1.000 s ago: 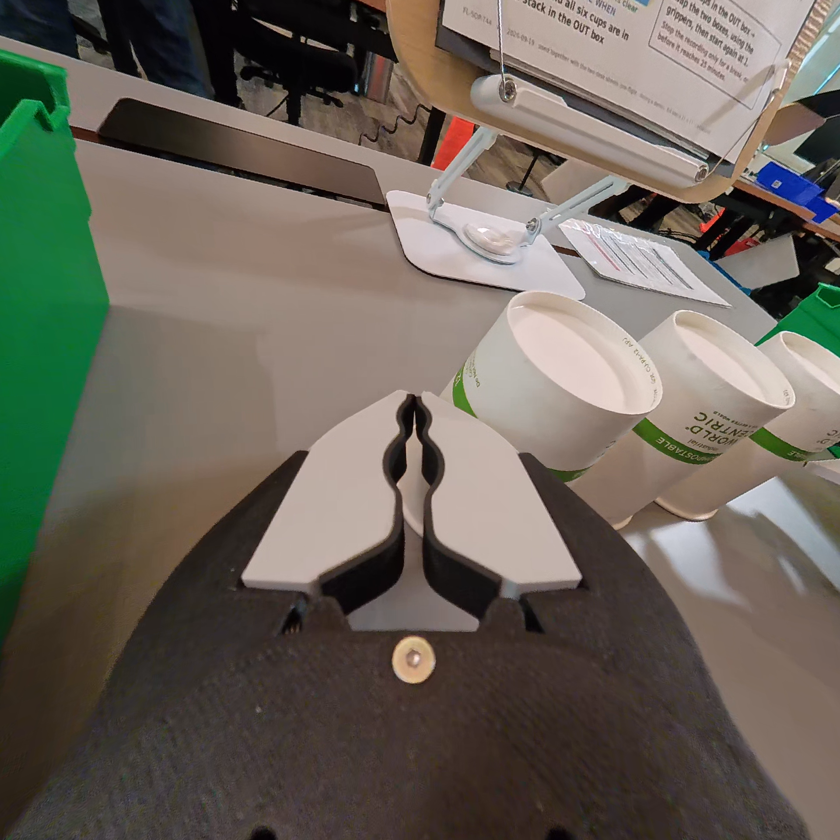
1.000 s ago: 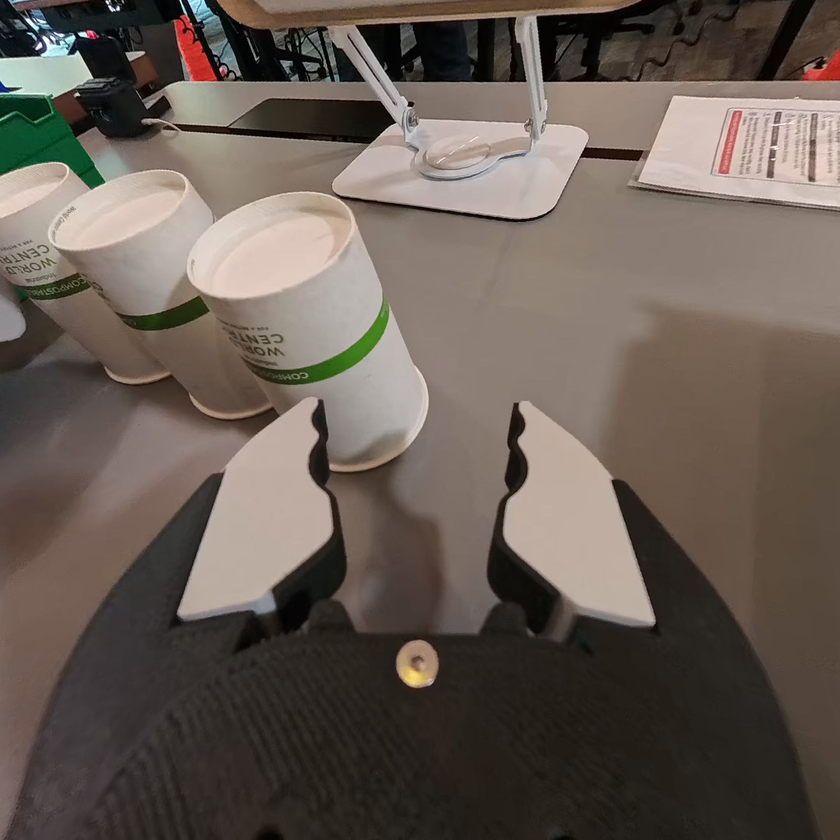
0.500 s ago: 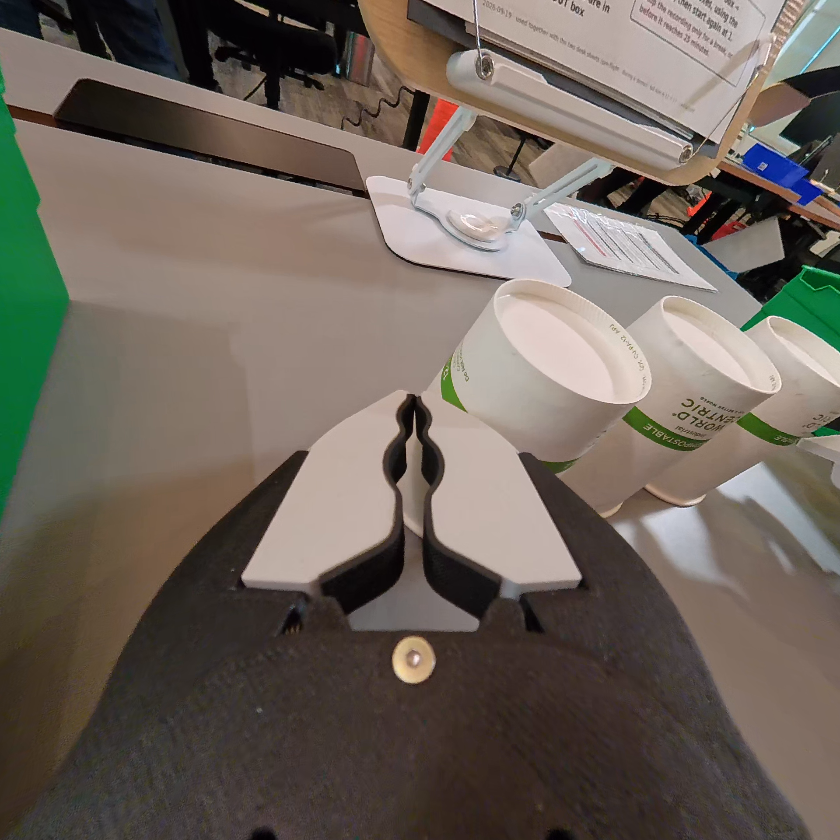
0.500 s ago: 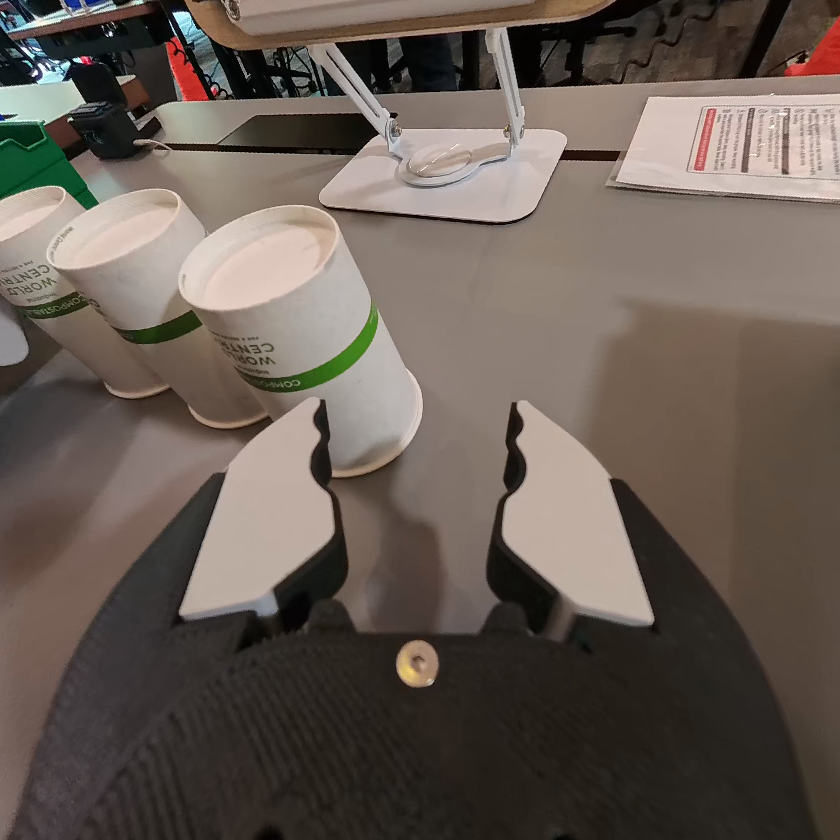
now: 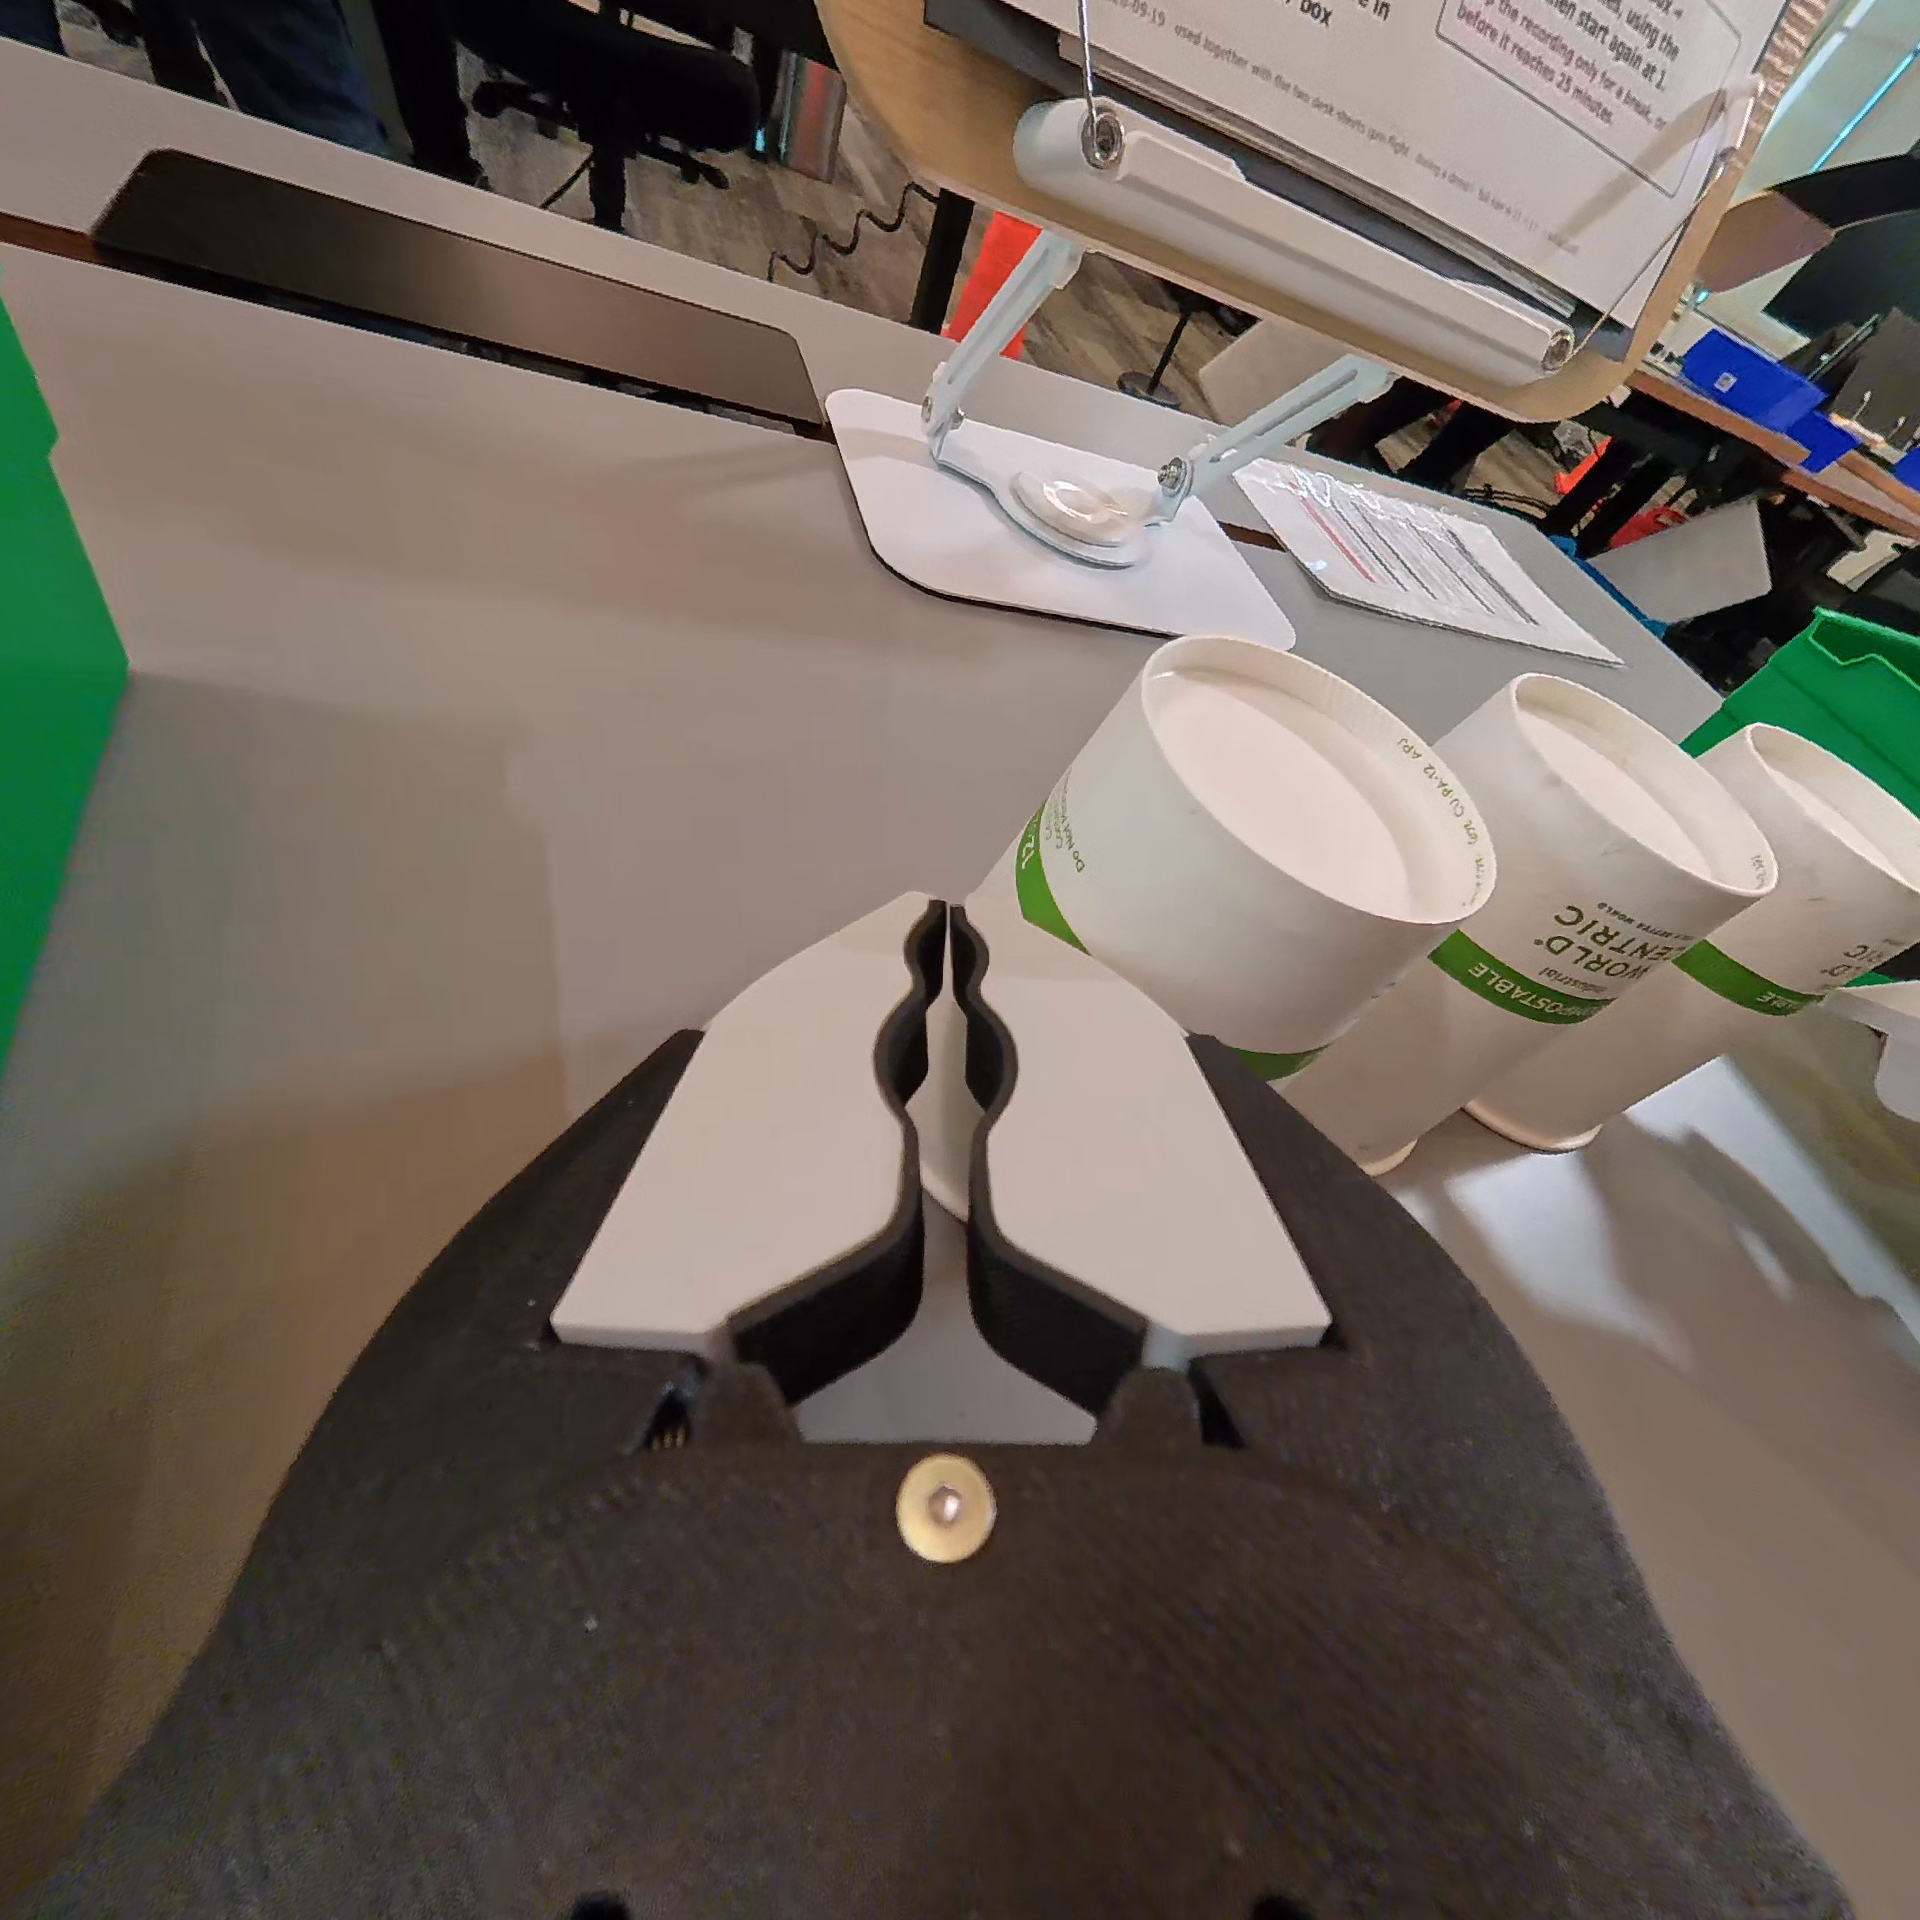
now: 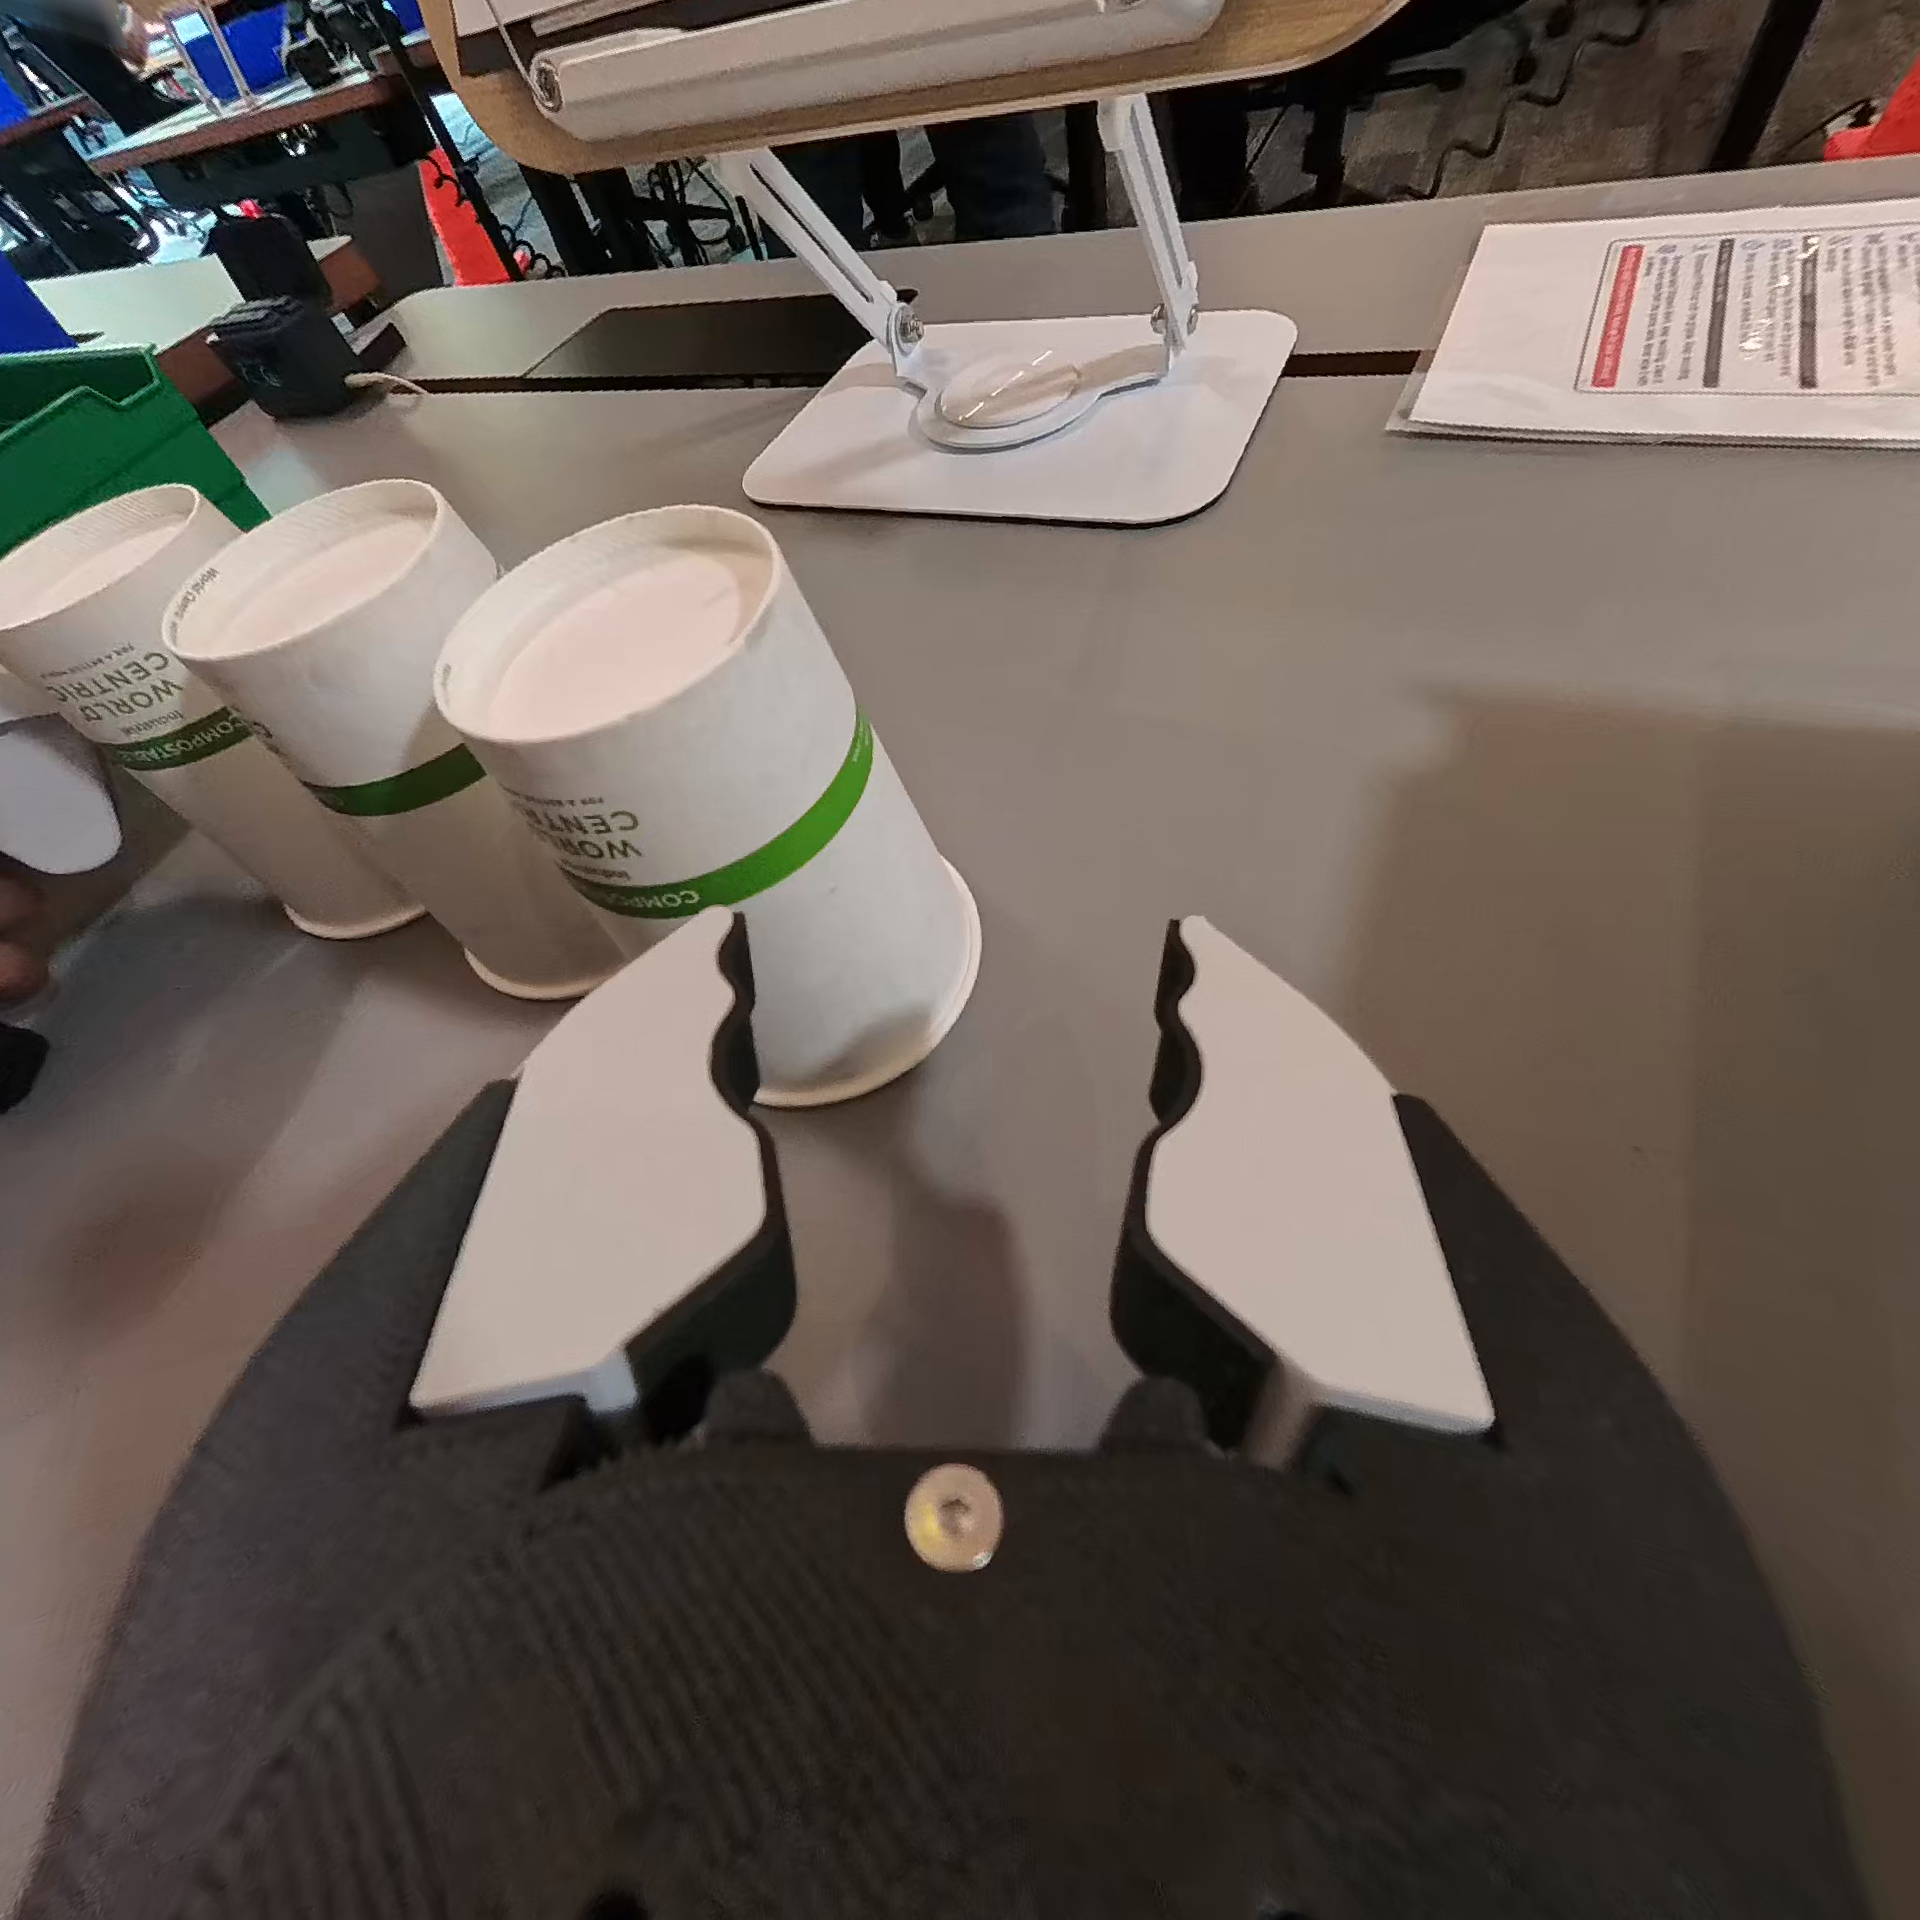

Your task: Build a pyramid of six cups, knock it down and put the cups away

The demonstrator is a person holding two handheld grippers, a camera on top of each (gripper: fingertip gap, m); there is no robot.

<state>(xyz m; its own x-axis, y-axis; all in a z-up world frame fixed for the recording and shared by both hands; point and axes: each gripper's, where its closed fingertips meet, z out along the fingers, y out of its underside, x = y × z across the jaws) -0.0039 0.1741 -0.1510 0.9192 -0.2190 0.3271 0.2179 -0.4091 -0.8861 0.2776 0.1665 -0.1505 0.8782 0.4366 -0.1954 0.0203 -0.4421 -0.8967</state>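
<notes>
**Two grippers beside a row of upturned paper cups on a grey counter**

The left gripper is closed, its two pale fingers pressed together with only a thin wavy slit between them. A white curved surface shows through the slit and under the fingers; whether it is pinched there cannot be told. Just beyond the fingertips stands the nearest cup, a white paper cup with a green band, turned bottom-up. Two more cups of the same kind follow it in a row, the middle cup touching it and the far cup partly cut off at the picture's edge. A green bin fills that view's left border, and a second green bin sits behind the far cup.

The right gripper is open, its fingers set wide apart above bare counter. Its left finger lies just beside the base of the end cup of the same row seen from the other side; contact cannot be judged.

Toward the counter's far edge stands a white stand with two slanted arms holding up a wooden board. A laminated printed sheet lies flat beside the stand's base, near the far edge. A small black device with a cable sits on the neighbouring surface.
</notes>
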